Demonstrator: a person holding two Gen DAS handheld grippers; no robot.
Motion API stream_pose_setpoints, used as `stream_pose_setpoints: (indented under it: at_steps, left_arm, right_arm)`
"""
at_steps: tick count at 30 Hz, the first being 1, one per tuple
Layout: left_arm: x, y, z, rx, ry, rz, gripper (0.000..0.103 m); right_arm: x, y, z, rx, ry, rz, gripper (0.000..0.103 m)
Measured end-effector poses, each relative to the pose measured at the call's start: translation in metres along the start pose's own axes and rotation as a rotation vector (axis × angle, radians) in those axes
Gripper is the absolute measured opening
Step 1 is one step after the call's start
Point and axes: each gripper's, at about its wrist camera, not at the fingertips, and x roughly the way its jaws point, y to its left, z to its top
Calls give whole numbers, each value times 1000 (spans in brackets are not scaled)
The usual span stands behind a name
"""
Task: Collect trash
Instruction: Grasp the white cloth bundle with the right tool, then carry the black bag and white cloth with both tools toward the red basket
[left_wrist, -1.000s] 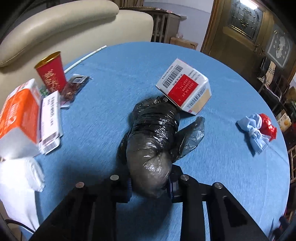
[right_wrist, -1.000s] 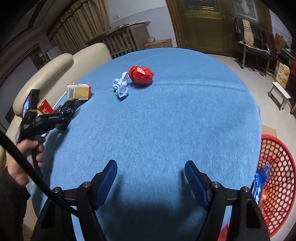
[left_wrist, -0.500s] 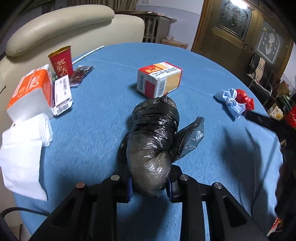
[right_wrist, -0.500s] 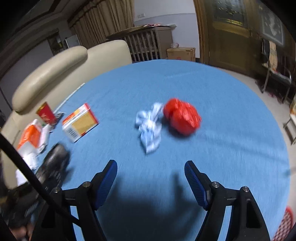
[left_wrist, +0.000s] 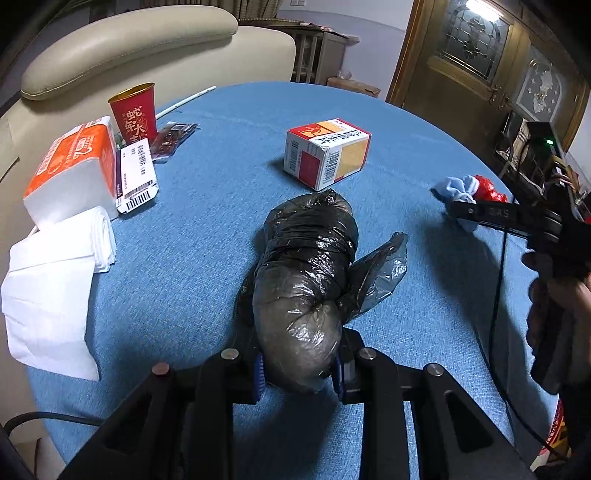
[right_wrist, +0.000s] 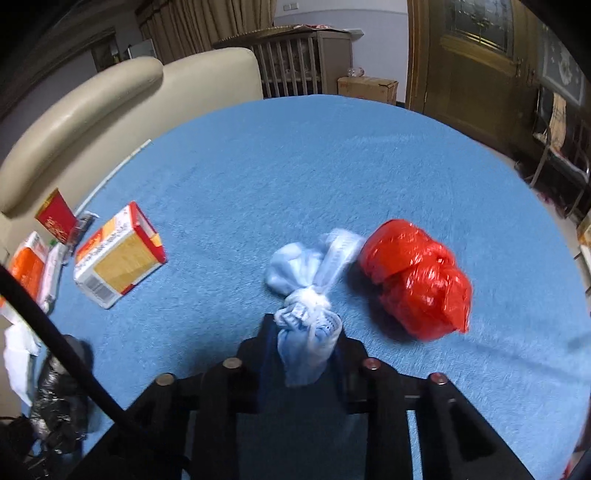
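Trash on the blue table (right_wrist: 332, 166): black bag bundle (left_wrist: 306, 273) was biggest, soft and slick; my left gripper (left_wrist: 299, 373) had clamped its near end, which looked secure. Red bag (right_wrist: 417, 277) lay free, crinkly, light. Small blue knotted bag (right_wrist: 306, 295) was limp; my right gripper (right_wrist: 306, 358) had closed on its tail.
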Motion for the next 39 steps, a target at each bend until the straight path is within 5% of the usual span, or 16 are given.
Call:
stream_pose_setpoints:
  at_steps: [21,39]
  left_arm:
    - [-50,-40,-32,39,-54,-21,29]
    - [-86,-75,-43,83,-115,-30,29]
  right_arm:
    - [-129,-13,-118,106,-99,105,27]
    - [-186,-27,-161,150,-173,131,27]
